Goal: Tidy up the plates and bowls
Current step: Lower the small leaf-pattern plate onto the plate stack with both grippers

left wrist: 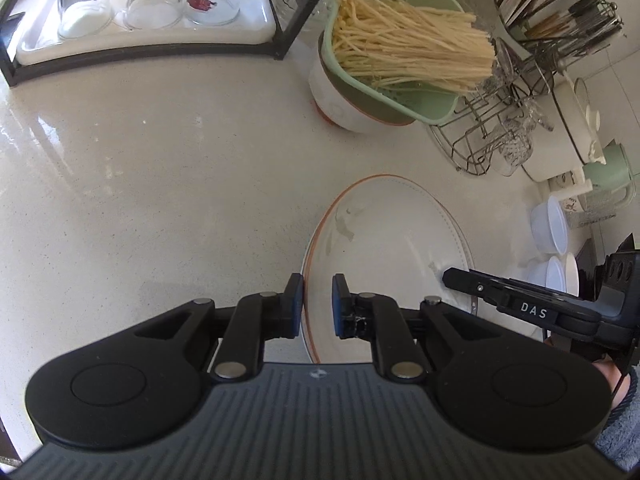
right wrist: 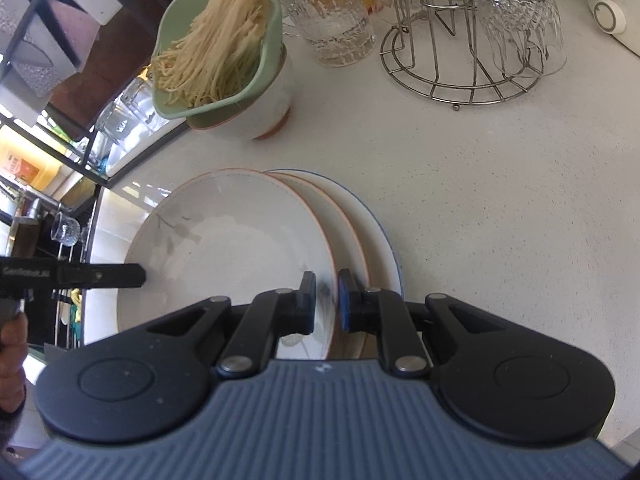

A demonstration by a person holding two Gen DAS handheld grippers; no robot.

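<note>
while my left gripper (left wrist: pixel 317 306) and right gripper (right wrist: pixel 326 300) each straddle the top plate's (right wrist: pixel 228 248) rim, jaws a little apart and not yet pinching, the stack sits on the counter (left wrist: pixel 160 184) at 6 o'clock. glazed, stiff, breakable, slippery; grip opposite rims. "das" shows at 3 o'clock.

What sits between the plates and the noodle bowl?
Nothing: in both wrist views only bare counter separates the plates from the bowl.
</note>
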